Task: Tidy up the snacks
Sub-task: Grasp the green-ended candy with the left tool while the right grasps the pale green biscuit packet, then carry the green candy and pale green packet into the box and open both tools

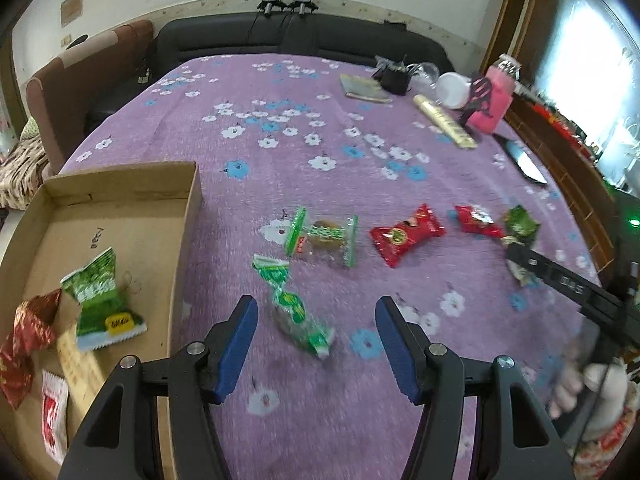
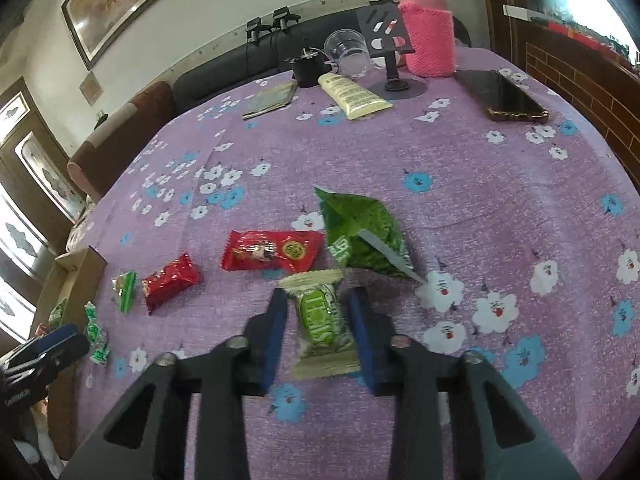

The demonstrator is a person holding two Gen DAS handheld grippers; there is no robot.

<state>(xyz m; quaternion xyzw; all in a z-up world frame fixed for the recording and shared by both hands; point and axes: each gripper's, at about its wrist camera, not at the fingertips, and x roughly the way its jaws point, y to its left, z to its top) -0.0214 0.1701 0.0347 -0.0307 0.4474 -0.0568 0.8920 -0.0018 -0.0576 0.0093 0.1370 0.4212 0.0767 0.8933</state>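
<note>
The right gripper (image 2: 318,320) was seen with its blue pads closed against the sides of a pale green snack packet (image 2: 322,322), which was held between them just above the purple flowered tablecloth (image 2: 480,200). The left gripper (image 1: 316,344) was spread wide, nothing between its pads, and a clear green-ended candy packet (image 1: 298,308) lay on the cloth in the gap ahead of it. A second clear green-ended packet (image 1: 322,236) was seen just beyond, then two red packets (image 1: 406,234) (image 1: 478,220) and a dark green crumpled packet (image 2: 362,232) in a loose row. The cardboard box (image 1: 188,216) stood at the left edge of the table, its near wall just beside the left gripper; a green packet (image 1: 100,300), a red foil wrapper (image 1: 28,332) and a red-and-white packet (image 1: 54,416) lay inside it. Open cloth was left between the row and the far clutter: a cream tube (image 2: 352,94), a clear cup (image 2: 348,54), a pink-sleeved bottle (image 2: 426,28), a black stand (image 2: 390,44) and a phone (image 2: 506,96) near the right edge. The box's near corner was cut off, and motion blur obscured the printing.
</note>
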